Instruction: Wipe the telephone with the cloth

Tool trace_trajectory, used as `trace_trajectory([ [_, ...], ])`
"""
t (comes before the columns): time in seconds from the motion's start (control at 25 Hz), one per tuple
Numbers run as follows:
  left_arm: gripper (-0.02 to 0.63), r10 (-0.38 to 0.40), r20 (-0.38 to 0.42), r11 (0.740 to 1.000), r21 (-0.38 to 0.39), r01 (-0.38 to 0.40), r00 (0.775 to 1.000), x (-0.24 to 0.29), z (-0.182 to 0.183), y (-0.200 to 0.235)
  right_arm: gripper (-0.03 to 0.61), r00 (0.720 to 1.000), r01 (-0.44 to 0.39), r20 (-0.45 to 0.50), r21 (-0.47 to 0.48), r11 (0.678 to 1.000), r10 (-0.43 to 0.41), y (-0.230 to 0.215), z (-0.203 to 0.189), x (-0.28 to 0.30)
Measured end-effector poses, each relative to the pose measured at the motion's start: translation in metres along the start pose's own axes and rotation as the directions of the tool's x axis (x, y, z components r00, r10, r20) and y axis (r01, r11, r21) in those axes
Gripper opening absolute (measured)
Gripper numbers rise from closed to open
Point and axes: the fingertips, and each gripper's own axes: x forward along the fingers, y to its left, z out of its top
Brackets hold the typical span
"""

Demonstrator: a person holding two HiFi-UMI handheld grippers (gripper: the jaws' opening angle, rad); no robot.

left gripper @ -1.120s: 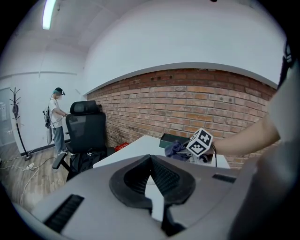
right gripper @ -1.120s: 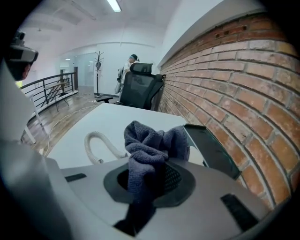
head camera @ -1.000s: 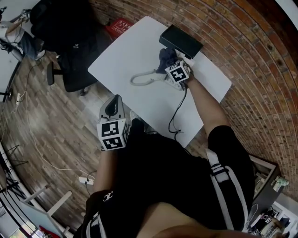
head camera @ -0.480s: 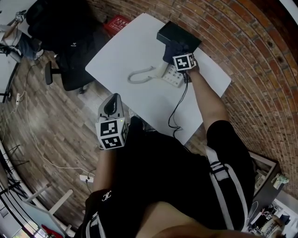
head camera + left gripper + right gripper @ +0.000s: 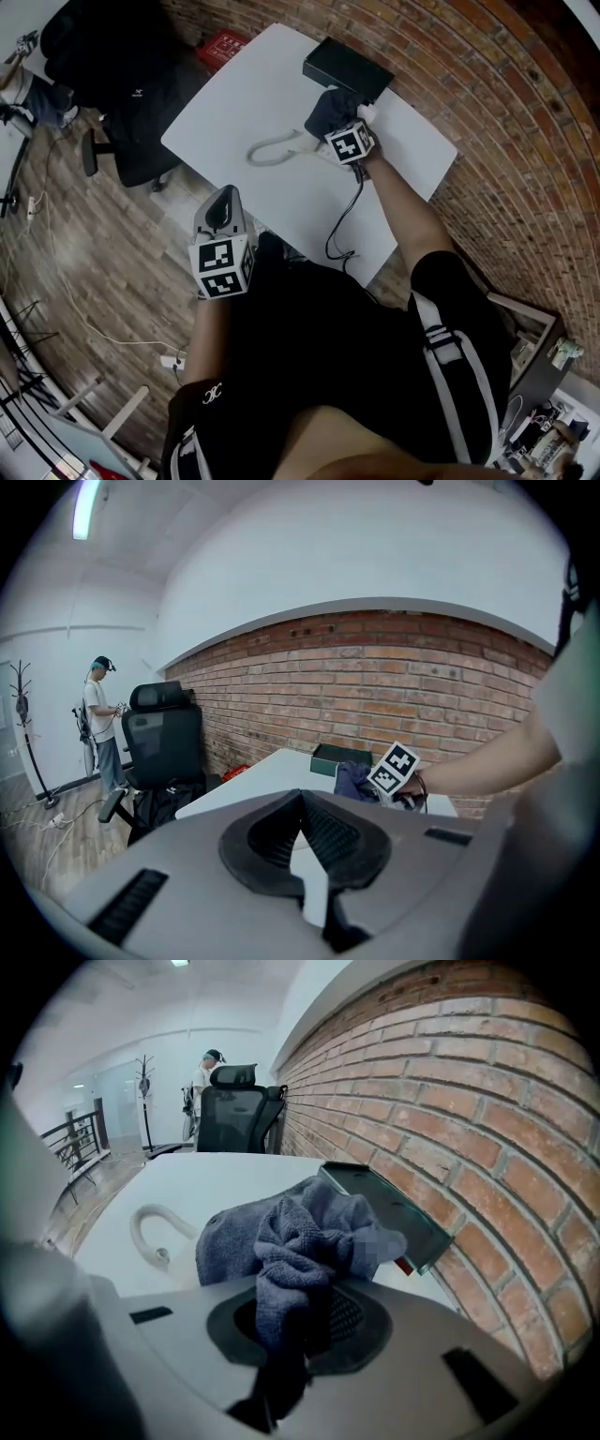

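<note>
Now, table (image 5: 234,103): the telephone (image 5: 302,141) lies on it, handset off the base.
Cloth (image 5: 300,1232): bunched on the telephone's body; wiping looks under way, handset seemingly left.
Right gripper (image 5: 295,1321): you clamp the cloth.
Left gripper (image 5: 302,841): jaws together, empty, off the table.

Two tools are showing, a left tool (image 5: 305,832) and a right tool (image 5: 295,1312). One counter (image 5: 253,84) is carrying one telephone (image 5: 277,147), one cloth (image 5: 328,111) and one box (image 5: 345,69). One chair (image 5: 161,728) is standing nearby, and one person (image 5: 101,719) is standing far off by one coat stand (image 5: 23,733).
</note>
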Motion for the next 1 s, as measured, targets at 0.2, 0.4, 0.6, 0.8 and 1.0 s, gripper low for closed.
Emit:
trace_trajectory([
  [0.2, 0.0, -0.014, 0.001, 1.0, 0.003, 0.014, 1.0, 0.002, -0.001, -0.006, 0.028, 0.999, -0.047, 0.002, -0.039, 0.998, 0.047, 0.034, -0.016, -0.008],
  [0.4, 0.0, -0.017, -0.002, 1.0, 0.0, 0.017, 1.0, 0.001, -0.003, -0.007, 0.028, 0.996, -0.088, 0.014, -0.013, 0.996, 0.089, 0.061, -0.028, -0.016],
  [0.6, 0.0, -0.015, 0.0, 1.0, -0.006, 0.015, 1.0, -0.001, -0.004, -0.003, 0.028, 0.989, -0.149, 0.011, -0.026, 0.989, 0.149, 0.091, -0.046, -0.027],
  [0.8, 0.0, -0.02, -0.002, 1.0, -0.011, 0.02, 1.0, -0.002, -0.005, -0.003, 0.028, 0.984, -0.178, -0.001, -0.032, 0.984, 0.178, 0.101, -0.054, -0.033],
  [1.0, 0.002, -0.019, -0.006, 1.0, -0.015, 0.019, 1.0, -0.004, -0.009, -0.004, 0.028, 0.99, -0.144, -0.01, -0.041, 0.989, 0.143, 0.087, -0.055, -0.031],
])
